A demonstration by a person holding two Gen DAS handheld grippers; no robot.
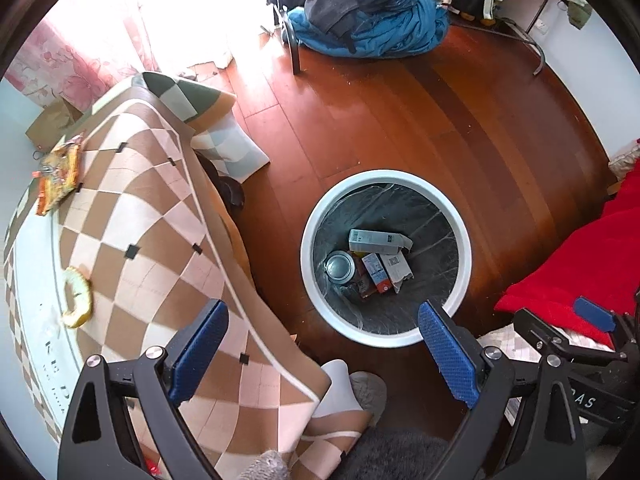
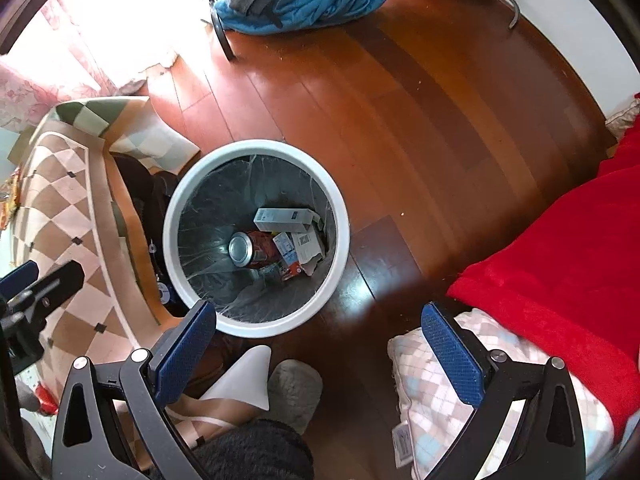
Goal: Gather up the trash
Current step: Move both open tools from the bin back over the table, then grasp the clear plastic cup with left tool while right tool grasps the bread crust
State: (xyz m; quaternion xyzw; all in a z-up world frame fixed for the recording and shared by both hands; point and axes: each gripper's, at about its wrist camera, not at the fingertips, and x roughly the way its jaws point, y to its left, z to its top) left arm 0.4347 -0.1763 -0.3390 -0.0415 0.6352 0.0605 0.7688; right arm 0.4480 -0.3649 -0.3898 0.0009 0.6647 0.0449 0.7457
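Both grippers, left [image 1: 322, 354] and right [image 2: 318, 350], hang wide and empty over the bin [image 2: 338, 200], so the left should next reach for the wrapper [image 1: 58, 178] on the table [image 1: 36, 280].

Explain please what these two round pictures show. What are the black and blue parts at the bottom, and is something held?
A person holds one hand tool in each hand; each carries a camera looking down along its jaws. The left gripper and right gripper both stand open and empty. Below is a white trash bin on the wooden floor, holding a can and small boxes. On the checkered table cover lie a snack wrapper and a yellow ring.
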